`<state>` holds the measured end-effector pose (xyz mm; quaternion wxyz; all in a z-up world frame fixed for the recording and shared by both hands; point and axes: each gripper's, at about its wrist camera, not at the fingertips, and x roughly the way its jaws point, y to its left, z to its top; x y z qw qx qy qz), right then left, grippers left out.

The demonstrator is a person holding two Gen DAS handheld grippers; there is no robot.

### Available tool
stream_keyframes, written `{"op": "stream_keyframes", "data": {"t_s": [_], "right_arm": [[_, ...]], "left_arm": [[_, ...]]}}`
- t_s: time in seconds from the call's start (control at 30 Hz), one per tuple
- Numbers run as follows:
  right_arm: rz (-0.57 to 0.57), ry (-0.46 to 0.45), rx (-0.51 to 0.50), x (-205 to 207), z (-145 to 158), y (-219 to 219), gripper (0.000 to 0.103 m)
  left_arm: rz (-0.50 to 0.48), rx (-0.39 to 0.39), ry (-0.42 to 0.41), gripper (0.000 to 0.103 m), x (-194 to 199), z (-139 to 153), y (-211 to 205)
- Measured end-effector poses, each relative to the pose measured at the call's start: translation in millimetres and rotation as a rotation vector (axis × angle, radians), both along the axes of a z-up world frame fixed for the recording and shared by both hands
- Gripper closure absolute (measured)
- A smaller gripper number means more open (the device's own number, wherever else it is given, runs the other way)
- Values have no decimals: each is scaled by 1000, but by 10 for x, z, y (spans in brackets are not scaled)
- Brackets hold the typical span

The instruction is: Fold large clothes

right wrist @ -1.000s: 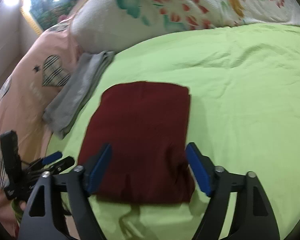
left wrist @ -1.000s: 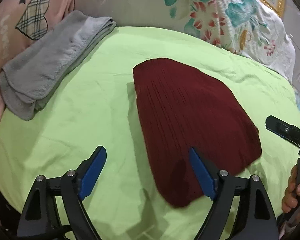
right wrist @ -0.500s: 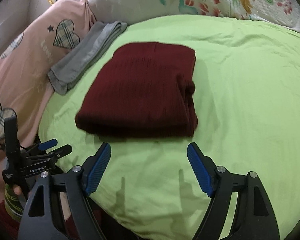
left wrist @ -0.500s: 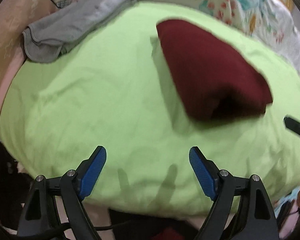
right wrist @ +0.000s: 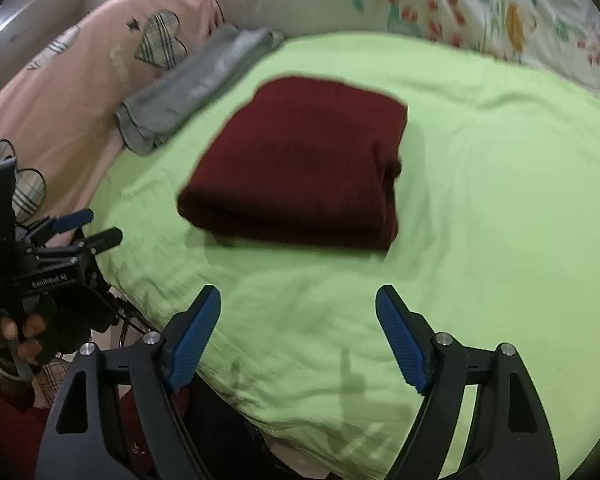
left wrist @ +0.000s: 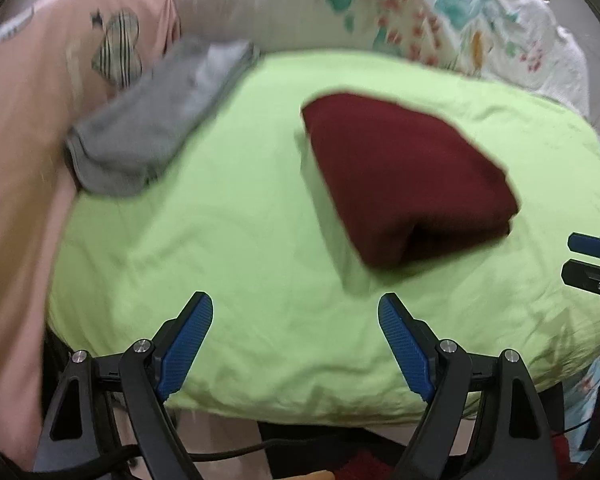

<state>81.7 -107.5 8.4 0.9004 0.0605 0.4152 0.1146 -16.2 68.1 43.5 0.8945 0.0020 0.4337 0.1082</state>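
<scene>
A dark red garment (left wrist: 404, 176) (right wrist: 300, 160) lies folded into a thick rectangle on the lime green sheet (left wrist: 240, 240) (right wrist: 480, 200). My left gripper (left wrist: 296, 300) hangs open over the near edge of the bed, short of the garment and to its left, with nothing between its blue pads. My right gripper (right wrist: 298, 292) is also back near the bed's edge, its jaws opening wider with only bare sheet between them. In the left wrist view the right gripper's fingers (left wrist: 592, 256) show at the right rim. The left gripper (right wrist: 72, 228) and the hand holding it appear at the left of the right wrist view.
A folded grey garment (left wrist: 160, 120) (right wrist: 196, 88) lies at the far left edge of the sheet. Pink bedding with plaid hearts (left wrist: 28, 120) (right wrist: 80, 60) runs along the left. A floral pillow (left wrist: 380, 12) (right wrist: 420, 0) closes the far side. Dark floor shows below the bed's edge.
Both grippers have drawn back from the dark red garment to the near edge of the bed. The garment, earlier between their fingers, now lies folded ahead of them.
</scene>
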Motion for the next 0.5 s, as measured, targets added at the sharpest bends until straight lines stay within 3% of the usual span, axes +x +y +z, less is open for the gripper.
{"op": "stream_keyframes", "data": {"t_s": [0.07,0.13,0.27,0.5], "right_arm": [[2,-44,-8,-54,186,-27,19],[-1,-82,-16,-94,325,-43,0],[-2,-113,-24,-110,381,-37,0],[4,-43,-47,66,30,89,0]], "left_arm": [[-22,6,-35,16,-15,186,-7],[-37,11,-59,10,-16,315,10],[-44,13,-49,5,81,295,-6],[-31,-4,13,5,231,-60,24]]}}
